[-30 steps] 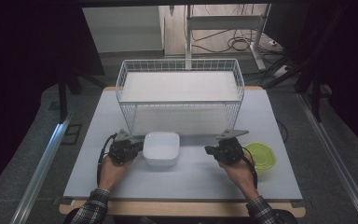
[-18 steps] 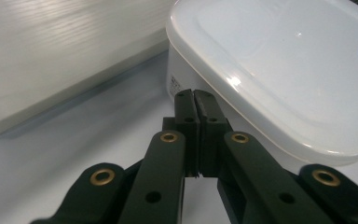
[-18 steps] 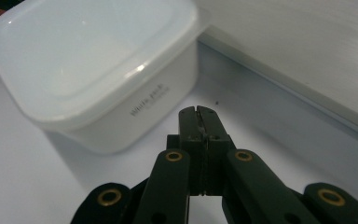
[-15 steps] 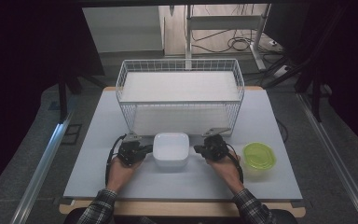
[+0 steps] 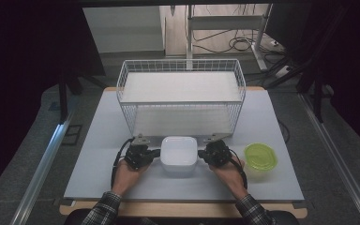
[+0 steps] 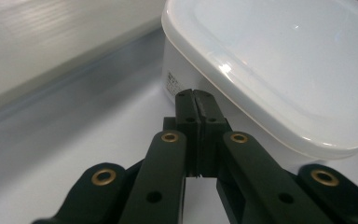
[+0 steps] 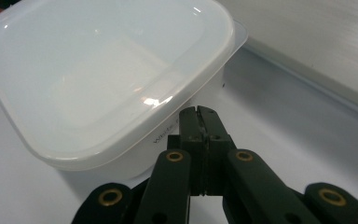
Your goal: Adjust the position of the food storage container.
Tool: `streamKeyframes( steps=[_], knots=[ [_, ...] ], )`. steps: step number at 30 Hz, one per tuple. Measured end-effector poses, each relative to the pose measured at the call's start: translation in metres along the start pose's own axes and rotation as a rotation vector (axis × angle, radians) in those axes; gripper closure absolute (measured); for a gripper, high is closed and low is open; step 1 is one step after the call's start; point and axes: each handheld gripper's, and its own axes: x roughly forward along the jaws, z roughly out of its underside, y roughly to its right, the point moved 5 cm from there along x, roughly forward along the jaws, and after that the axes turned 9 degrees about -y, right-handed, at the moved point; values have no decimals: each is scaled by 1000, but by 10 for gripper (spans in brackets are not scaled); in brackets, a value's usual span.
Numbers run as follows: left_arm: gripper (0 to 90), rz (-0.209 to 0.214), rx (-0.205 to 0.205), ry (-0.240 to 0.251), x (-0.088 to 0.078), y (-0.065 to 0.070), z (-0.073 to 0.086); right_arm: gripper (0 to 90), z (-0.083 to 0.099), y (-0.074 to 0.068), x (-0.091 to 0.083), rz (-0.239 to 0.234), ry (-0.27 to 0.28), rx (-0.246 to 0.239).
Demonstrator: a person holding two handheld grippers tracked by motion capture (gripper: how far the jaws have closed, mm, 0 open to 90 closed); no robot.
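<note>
Container (image 5: 179,154), white and lidded, sits on the table (image 5: 98,140) just in front of the wire basket (image 5: 181,96). I've got my left gripper (image 5: 153,153) at its left wall and my right gripper (image 5: 204,153) at its right wall, both sets of jaws pressed fully together, gripping nothing. Green lid (image 5: 260,156) lies off right.

From above, my closed left gripper (image 5: 155,153) and right gripper (image 5: 201,153) hide the sides of the white box (image 5: 179,153) they meet, so I cannot tell whether they touch it. In both gripper views the box runs past the picture's edge, and its label (image 6: 173,86) is too blurred to read.
</note>
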Motion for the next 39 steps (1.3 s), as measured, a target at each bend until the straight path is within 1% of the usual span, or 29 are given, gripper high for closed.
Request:
streamKeyframes(
  steps=[2, 3, 4, 5, 6, 8, 9, 13, 14, 17, 18, 19, 20, 21, 22, 23, 25, 26, 27, 29, 31, 33, 35, 37, 39],
  knots=[
    [899, 9, 15, -12, -1, 7, 2, 897, 2, -1, -2, 2, -2, -7],
    [899, 11, 19, -16, -2, 9, 3, 897, 7, -3, -6, 8, -7, -17],
    [899, 17, 24, -19, -2, 12, 4, 897, 7, -3, -6, 8, -7, -17],
    [899, 22, 30, -24, -3, 17, 6, 896, 12, -5, -10, 3, -11, -9],
    [899, 25, 33, -28, -4, 19, 7, 897, 14, -6, -11, 3, -12, -8],
    [899, 28, 36, -31, -5, 21, 9, 897, 15, -7, -12, 2, -14, -9],
    [899, 27, 44, -38, -7, 23, 11, 897, 19, -12, -15, 2, -19, -8],
    [899, 28, 51, -44, -10, 27, 15, 897, 22, -17, -17, 6, -27, -21],
    [899, 30, 51, -47, -12, 29, 17, 896, 24, -21, -19, 9, -31, -30],
    [899, 30, 49, -47, -12, 31, 18, 897, 26, -23, -20, 18, -28, -38],
    [898, 38, 51, -46, -12, 31, 18, 896, 26, -22, -20, 23, -25, -38],
    [897, 38, 49, -41, -13, 31, 18, 896, 26, -22, -21, 24, -19, -38],
    [877, 29, 49, -36, -14, 31, 18, 896, 26, -21, -22, 22, -16, -34],
    [852, 29, 49, -36, -14, 31, 18, 896, 26, -21, -22, 22, -16, -34],
    [818, 7, 61, -31, -19, 30, 18, 880, 26, -19, -24, 55, -11, -55],
    [778, 1, 63, -26, -22, 30, 19, 856, 26, -18, -26, 70, -8, -60],
    [672, -17, 56, -14, -27, 28, 21, 787, 27, -16, -30, 75, 3, -54],
    [618, -25, 53, -11, -29, 27, 23, 740, 27, -14, -32, 86, 17, -48],
    [582, -33, 49, -8, -31, 26, 24, 703, 27, -13, -34, 98, 25, -45],
    [503, -42, 46, -2, -35, 25, 27, 630, 28, -12, -38, 107, 37, -43],
    [443, -44, 48, 6, -38, 25, 30, 561, 30, -11, -42, 107, 50, -37],
    [377, -50, 50, 16, -41, 25, 32, 492, 32, -9, -47, 105, 64, -20],
    [315, -40, 44, 31, -43, 25, 34, 428, 34, -7, -51, 94, 80, -11],
    [251, -25, 45, 28, -44, 25, 37, 386, 36, -7, -54, 83, 91, -10],
    [184, -22, 57, 21, -45, 26, 39, 352, 38, -8, -56, 69, 105, -16]
  ],
)
